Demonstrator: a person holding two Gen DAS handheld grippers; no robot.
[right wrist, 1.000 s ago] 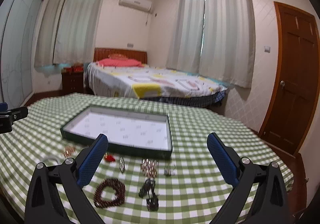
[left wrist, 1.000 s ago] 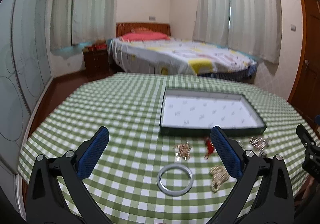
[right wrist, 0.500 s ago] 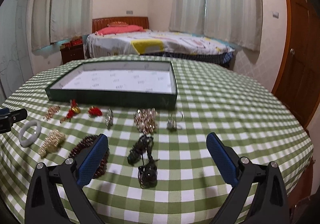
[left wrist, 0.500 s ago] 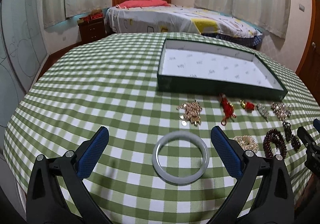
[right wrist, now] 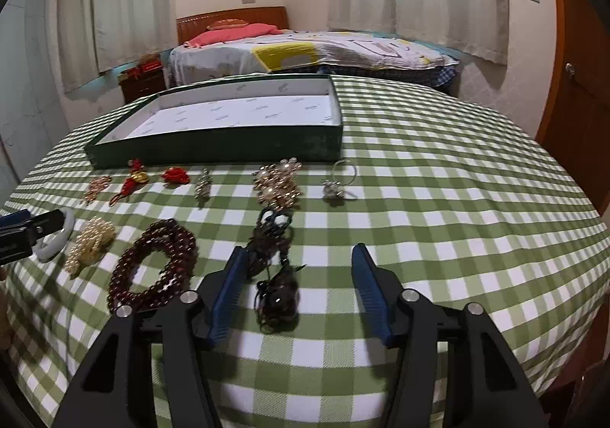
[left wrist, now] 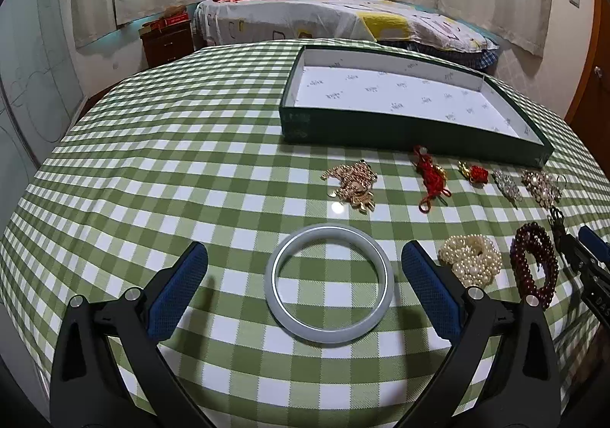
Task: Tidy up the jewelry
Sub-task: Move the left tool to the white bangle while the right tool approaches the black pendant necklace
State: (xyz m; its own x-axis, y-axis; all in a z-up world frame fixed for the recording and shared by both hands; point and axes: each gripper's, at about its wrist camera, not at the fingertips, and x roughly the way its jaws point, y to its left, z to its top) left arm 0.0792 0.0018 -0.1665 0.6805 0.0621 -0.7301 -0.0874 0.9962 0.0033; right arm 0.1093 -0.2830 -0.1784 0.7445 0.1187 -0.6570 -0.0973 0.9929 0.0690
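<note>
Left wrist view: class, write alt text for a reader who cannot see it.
An open left gripper flanks a pale grey-white bangle lying on a green checked tablecloth. Beyond it sit gold, red, pearl and dark beaded jewelry and an empty green-walled tray.

You see a green-and-white checked bench (left wrist: 190, 145), a dark green box (left wrist: 381, 130) lined white with small grey marks, a pale grey-white bangle (left wrist: 329, 283), cream pearls (left wrist: 471, 262), dark red beads (right wrist: 152, 267) and blue-padded tools
</note>
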